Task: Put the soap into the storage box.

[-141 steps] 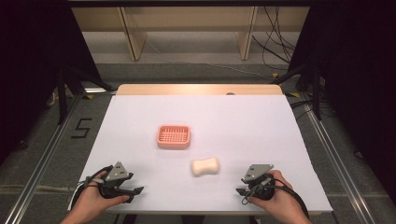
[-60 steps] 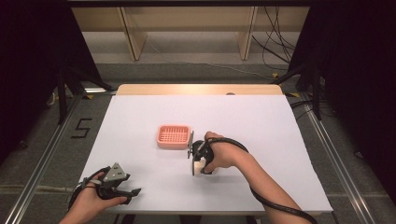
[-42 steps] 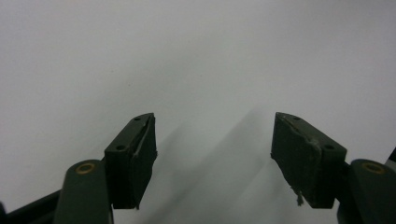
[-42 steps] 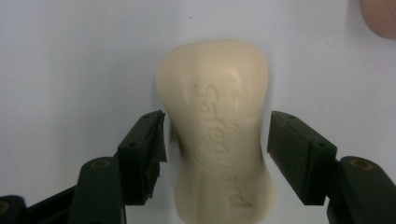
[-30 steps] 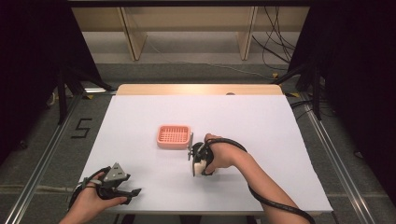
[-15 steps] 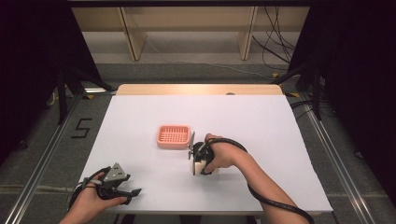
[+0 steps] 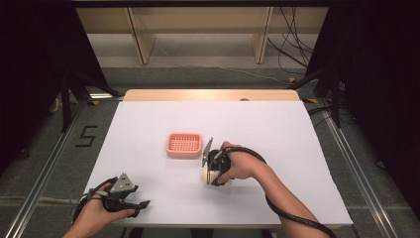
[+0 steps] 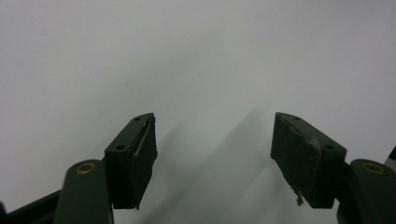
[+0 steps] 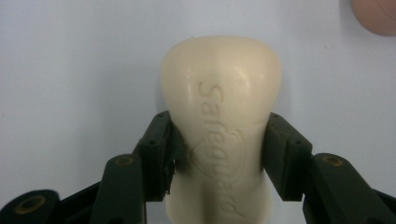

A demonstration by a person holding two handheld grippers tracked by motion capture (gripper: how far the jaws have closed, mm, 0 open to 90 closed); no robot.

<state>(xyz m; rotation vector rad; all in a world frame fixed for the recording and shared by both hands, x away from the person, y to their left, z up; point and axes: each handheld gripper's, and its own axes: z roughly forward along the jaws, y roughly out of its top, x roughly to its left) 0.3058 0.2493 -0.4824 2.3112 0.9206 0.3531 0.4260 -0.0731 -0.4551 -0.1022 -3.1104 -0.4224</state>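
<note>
A: Near the middle of the white table (image 7: 277, 129), what is seen?

B: A cream soap bar (image 9: 219, 116) is seen lying on the table, just in front of and to the right of a pink slotted soap dish (image 7: 184, 145). The two are set close together, but whether they touch cannot be told.

A: And how is the bar held?

B: It is clamped at its narrowed waist by the right gripper (image 7: 210, 171). In the right gripper view, both black fingers (image 9: 156, 154) are pressed against the bar's sides, with embossed lettering seen running along its upper face. A corner of the dish is caught at the top right of that view.

A: Where is the left gripper found?

B: The left gripper (image 7: 126, 198) is held low at the front left edge of the table, well apart from the soap. Its fingers (image 8: 135, 154) are spread wide, and nothing is gripped between them; bare white surface is seen there.
</note>
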